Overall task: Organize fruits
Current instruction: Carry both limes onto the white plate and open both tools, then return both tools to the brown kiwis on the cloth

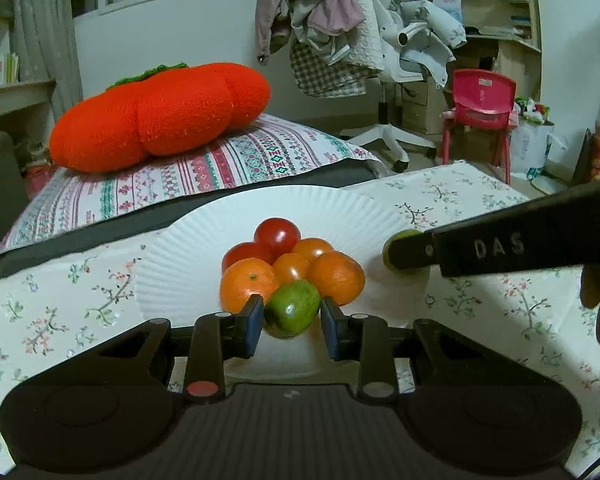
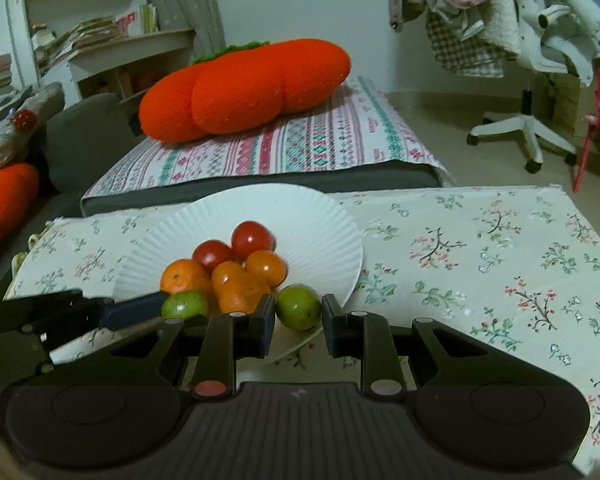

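A white paper plate (image 1: 332,216) (image 2: 312,224) holds red and orange tomatoes (image 1: 278,236) (image 2: 252,240) and two oranges (image 1: 249,286) (image 2: 182,276). My left gripper (image 1: 292,312) has its pads on both sides of a green fruit (image 1: 294,308) at the plate's near side, with a small gap on the right. My right gripper (image 2: 299,312) likewise flanks a second green fruit (image 2: 299,307) at the plate's near rim, with small gaps on both sides. The right gripper also shows in the left wrist view (image 1: 404,254), with its green fruit (image 1: 406,236) between the fingers.
The plate sits on a floral tablecloth (image 2: 480,248). Behind it lie a striped cushion (image 1: 204,164) and a big orange plush pumpkin (image 1: 160,120). A white office chair (image 1: 392,80) draped in clothes and a red plastic chair (image 1: 480,104) stand on the floor to the right.
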`<state>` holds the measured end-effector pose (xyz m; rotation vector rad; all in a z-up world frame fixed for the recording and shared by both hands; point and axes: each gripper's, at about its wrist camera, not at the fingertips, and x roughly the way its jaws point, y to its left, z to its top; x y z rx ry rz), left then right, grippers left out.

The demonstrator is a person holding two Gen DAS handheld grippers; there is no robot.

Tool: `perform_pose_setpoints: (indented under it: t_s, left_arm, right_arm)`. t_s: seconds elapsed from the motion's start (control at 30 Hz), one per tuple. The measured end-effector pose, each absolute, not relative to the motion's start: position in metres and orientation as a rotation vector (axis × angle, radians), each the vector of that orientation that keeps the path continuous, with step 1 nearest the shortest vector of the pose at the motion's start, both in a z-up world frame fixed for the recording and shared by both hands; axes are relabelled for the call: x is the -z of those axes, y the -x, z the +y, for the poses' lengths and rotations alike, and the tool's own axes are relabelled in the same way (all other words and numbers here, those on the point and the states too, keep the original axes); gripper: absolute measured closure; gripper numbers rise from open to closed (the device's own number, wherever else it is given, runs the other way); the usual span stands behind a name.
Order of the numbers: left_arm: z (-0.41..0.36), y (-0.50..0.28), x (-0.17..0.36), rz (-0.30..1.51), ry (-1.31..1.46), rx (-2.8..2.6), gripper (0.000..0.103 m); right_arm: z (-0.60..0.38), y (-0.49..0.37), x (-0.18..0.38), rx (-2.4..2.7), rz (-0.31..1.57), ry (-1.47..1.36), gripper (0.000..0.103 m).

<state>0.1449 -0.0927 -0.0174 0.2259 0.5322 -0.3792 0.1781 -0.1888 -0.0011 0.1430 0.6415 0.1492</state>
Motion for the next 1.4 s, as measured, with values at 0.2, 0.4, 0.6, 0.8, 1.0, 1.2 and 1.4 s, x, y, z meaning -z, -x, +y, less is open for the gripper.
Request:
perform_pose_setpoints:
  t_s: [0.2, 0.4, 0.6, 0.8, 1.0, 1.2, 1.4]
  left_arm:
    - [-0.082, -0.143, 0.012, 0.543, -0.214, 0.335, 0.072]
    - [-0.062, -0.143, -0.003, 0.565, -0.172, 0.254, 0.071]
    - [-0.033, -0.14, -0.011, 0.605, -0.086, 0.186, 0.071]
    - [-0.016, -0.129, -0.016, 0.651, -0.043, 0.147, 0.071]
    - [-0.013, -0.12, -0.017, 0.691, -0.047, 0.127, 0.071]
    - [-0.015, -0.114, -0.01, 0.737, -0.075, 0.106, 0.07]
    - [-0.003, -0.104, -0.015, 0.745, -0.046, 0.082, 0.064]
  right_arm:
    - [-0.197, -0.176, -0.002, -0.12, 0.623, -0.195, 0.067]
    - [-0.211, -0.17, -0.012, -0.087, 0.6, -0.249, 0.059]
    - [-0.223, -0.173, -0.011, -0.038, 0.612, -0.299, 0.053]
    - [-0.219, -0.169, -0.013, -0.055, 0.602, -0.287, 0.043]
    - [-0.217, -0.166, -0.015, -0.067, 0.599, -0.276, 0.038]
    - [-0.21, -0.164, -0.015, -0.101, 0.619, -0.256, 0.026]
    - [-0.186, -0.146, -0.019, -0.188, 0.634, -0.162, 0.022]
